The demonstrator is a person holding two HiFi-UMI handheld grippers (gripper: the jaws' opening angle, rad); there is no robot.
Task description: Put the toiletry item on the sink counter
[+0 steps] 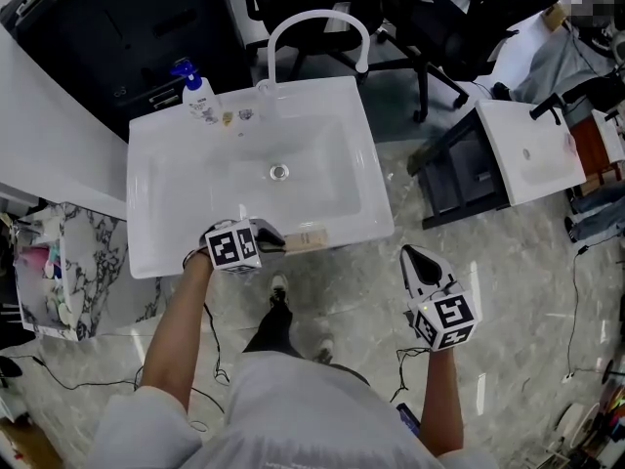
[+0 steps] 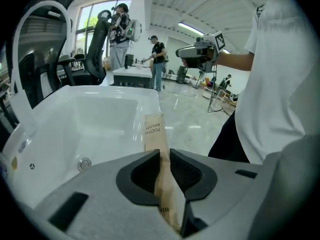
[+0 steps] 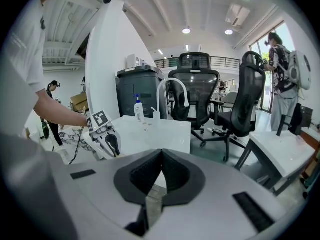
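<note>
Left gripper [image 1: 277,242] jaws clamped on slim tan cardboard toothbrush box [image 1: 307,239], over front rim of white ceramic sink counter [image 1: 156,252] at basin's 6 o'clock. Box looks light, stiff yet crushable, smooth; pinch flat faces near one end. Right gripper [image 1: 418,265] closed, empty, at 4 o'clock

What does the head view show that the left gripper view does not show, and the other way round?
Only the head view: the marker cube on the left hand-held gripper, and the person's shoes on the floor.
Only the left gripper view: the words TOOTH BRUSH printed on the toothbrush box, the jaws pressed on that box, and people standing far behind.
Both: the white sink, its drain, the box itself and the right hand-held gripper.
</note>
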